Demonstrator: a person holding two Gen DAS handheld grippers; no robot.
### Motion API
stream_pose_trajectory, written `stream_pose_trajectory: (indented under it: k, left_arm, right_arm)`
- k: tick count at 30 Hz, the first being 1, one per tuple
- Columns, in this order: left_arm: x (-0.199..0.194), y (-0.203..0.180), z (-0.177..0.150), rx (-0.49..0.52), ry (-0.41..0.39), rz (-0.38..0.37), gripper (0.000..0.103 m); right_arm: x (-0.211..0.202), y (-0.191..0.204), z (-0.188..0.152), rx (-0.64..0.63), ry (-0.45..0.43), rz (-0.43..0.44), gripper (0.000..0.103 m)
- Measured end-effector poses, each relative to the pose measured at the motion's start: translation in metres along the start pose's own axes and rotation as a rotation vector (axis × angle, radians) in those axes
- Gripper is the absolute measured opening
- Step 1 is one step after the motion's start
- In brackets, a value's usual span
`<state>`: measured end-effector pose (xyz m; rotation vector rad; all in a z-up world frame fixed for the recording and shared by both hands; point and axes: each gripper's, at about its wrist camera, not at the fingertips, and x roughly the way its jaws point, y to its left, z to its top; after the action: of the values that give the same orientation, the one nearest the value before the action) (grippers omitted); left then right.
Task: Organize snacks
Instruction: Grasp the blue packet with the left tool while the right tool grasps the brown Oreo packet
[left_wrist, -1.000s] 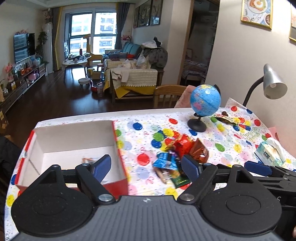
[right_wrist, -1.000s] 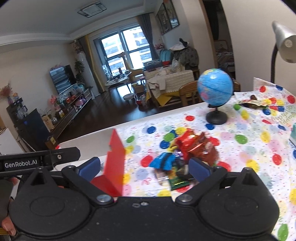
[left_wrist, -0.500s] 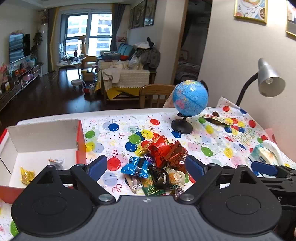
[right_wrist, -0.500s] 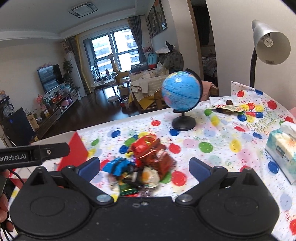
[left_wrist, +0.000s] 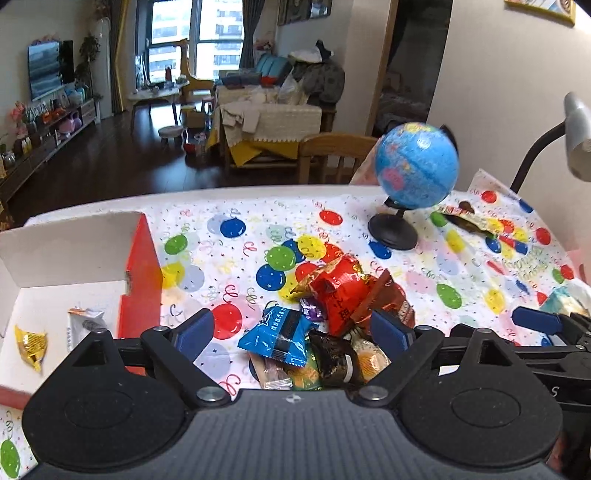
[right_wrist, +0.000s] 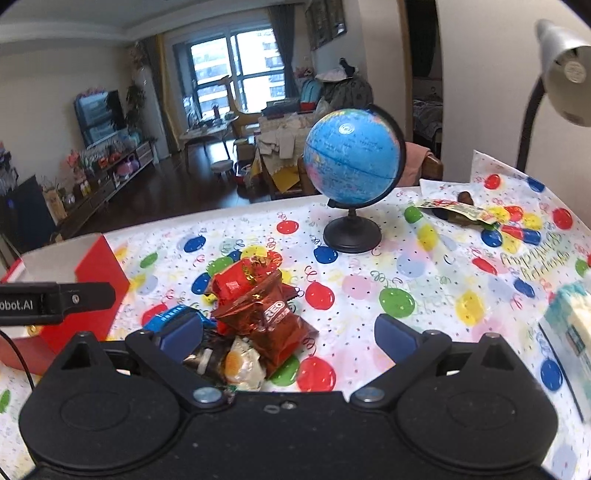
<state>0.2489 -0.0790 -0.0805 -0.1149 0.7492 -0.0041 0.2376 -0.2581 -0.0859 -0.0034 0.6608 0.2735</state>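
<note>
the snack pile (left_wrist: 325, 325) lies on the table just right of the red box (left_wrist: 142, 280), directly ahead of the left gripper (left_wrist: 291, 328), jaws apart and empty. the right gripper (right_wrist: 288, 332) (also spread, empty) has the pile off toward its left finger, so the left looks better lined up.

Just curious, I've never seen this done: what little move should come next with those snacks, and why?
Probably lower the open left gripper onto the blue packet and close. It lies loose at the pile's near edge, and the red box has room.
</note>
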Motion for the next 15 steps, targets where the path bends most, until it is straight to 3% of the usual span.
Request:
stream_pose_trajectory:
  k: [6,15]
  left_arm:
    - [0.038,0.000,0.005,0.017,0.058,0.028,0.092]
    - [0.090,0.001,0.007,0.047,0.160,0.040,0.092]
  right_arm:
    - [0.034,-0.005,0.005,-0.050,0.038,0.020,0.097]
    - [0.076,-0.005,0.005,-0.120,0.105,0.061,0.085]
